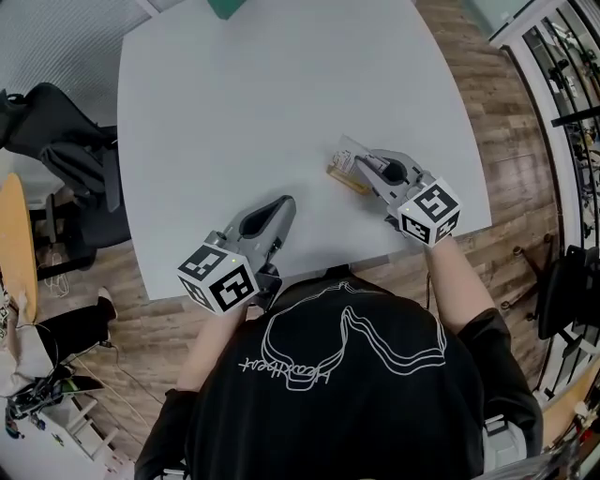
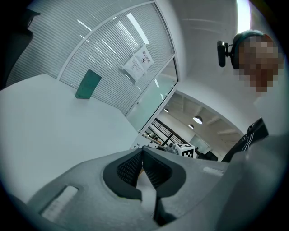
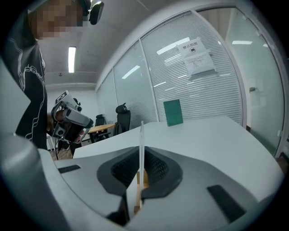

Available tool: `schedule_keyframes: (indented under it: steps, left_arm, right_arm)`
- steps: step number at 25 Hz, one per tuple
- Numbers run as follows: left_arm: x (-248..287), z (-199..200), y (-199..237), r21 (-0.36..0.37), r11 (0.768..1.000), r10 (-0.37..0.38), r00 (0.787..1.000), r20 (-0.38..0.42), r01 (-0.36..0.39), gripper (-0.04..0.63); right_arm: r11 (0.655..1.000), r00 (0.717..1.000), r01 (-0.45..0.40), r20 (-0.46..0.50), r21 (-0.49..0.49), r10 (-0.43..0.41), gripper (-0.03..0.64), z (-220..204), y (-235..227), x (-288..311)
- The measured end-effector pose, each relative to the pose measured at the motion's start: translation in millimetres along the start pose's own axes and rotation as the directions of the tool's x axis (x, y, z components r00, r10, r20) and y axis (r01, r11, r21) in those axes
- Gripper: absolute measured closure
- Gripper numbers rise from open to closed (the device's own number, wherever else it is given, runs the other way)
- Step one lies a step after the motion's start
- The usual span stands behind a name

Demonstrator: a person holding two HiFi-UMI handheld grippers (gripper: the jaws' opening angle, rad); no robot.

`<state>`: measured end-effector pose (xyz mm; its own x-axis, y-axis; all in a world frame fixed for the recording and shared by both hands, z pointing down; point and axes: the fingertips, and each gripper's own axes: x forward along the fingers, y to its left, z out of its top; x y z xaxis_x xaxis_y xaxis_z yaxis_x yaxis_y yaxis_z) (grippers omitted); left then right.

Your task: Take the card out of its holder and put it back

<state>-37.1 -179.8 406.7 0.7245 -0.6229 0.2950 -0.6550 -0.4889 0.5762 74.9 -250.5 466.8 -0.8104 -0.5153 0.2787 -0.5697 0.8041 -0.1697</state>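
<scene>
1. One clear card holder [image 1: 345, 153], pinched in the jaws of the right gripper [image 1: 364, 165]; seen edge-on in the right gripper view as a thin upright sheet rising past the fingertips
2. One tan card [image 1: 343, 175], showing as a narrow strip along the holder's near edge in the head view, and low down between the same pads in the right gripper view
3. Both over the near right part of the white table [image 1: 281, 94]; cannot tell from the head view whether touching the tabletop or just above it
4. Right gripper's jaws almost together, clamped on the holder from either face
5. Left gripper [image 1: 279, 208] well apart from holder and card, off to their left and nearer the person, by the table's near edge; jaws closed against each other with nothing gripped
6. Two grippers counted, one in each hand, each bearing one marker cube: left [image 1: 217, 278], right [image 1: 429, 213]
7. One green board [image 1: 225, 7] at the table's far edge, well beyond both grippers
8. One dark office chair [image 1: 70, 141] off the table's left side, on the wood floor
</scene>
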Motion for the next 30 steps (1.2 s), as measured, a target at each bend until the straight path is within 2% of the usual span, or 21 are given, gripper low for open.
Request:
schedule_keyframes:
  steps: [9,13,18,23,30]
  left_arm:
    - [-22.8,-4.5,-5.0,-0.006,1.000,-0.019,1.000,0.023,0.019,0.581]
    - [-36.1,-9.4,-5.5,-0.009,1.000,-0.025,0.999,0.034,0.025,0.581]
    - [-58.3,-15.7,-12.0,-0.009,0.999,-0.032,0.998,0.051,0.032,0.581]
    - [-82.4,-21.9,-32.0,0.023,0.999,-0.050,0.996,0.068,0.048,0.581]
    - [-118.1,-38.0,-49.1,0.053,0.996,-0.071,0.995,0.071,0.068,0.581]
  right_arm:
    - [0.998,0.995,0.063,0.077,0.019,-0.065,0.591,24.1,4.6,-13.2]
    - [0.997,0.991,0.055,0.117,0.044,-0.060,0.591,37.0,19.7,-19.7]
    - [0.994,0.984,0.012,0.177,0.108,-0.031,0.592,53.9,55.5,-29.6]
    - [0.990,0.972,-0.034,0.234,0.135,0.001,0.592,67.7,104.9,-48.2]
    - [0.988,0.958,-0.036,0.286,0.151,-0.009,0.592,74.1,167.5,-72.6]
